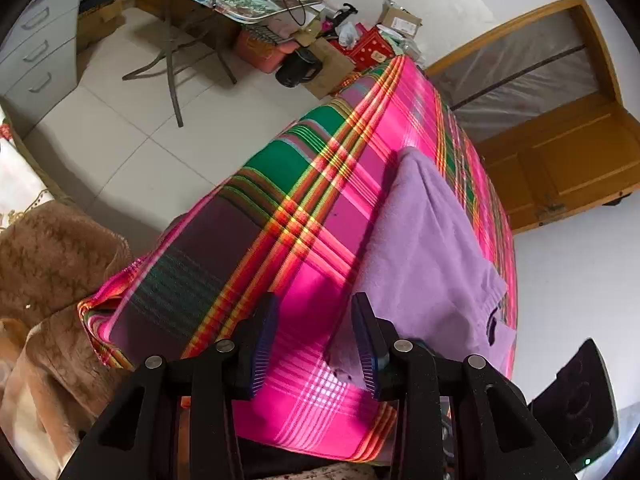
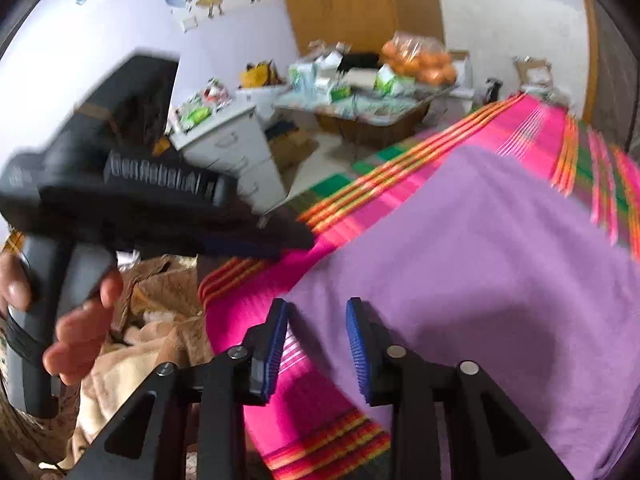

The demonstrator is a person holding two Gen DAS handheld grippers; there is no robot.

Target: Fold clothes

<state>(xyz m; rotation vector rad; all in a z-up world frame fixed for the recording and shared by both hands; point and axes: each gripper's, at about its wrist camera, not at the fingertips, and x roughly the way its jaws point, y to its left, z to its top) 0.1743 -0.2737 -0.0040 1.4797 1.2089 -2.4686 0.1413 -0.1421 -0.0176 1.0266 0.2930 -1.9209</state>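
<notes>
Both my black two-finger grippers, left (image 1: 316,344) and right (image 2: 318,350), stand half-open with ribbed blue pads gripping nothing. One soft lilac knitted garment (image 1: 424,256) lies flat on the single pink, green and orange plaid bedsheet (image 1: 256,216), its near corner between my left pads.

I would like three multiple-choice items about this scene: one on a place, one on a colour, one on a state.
1. Where does the garment lie?
A. on the plaid cover
B. on the tiled floor
C. on the folding table

2. What colour is the garment?
A. green
B. lilac
C. brown

3. How stands the right claw?
A. shut on the garment
B. shut on the cover
C. open, pads apart

Answers: 1 A, the garment is spread over the pink plaid; 2 B, it is pale purple in both views; 3 C, a clear gap shows between the blue pads, with cloth below but not pinched.
</notes>
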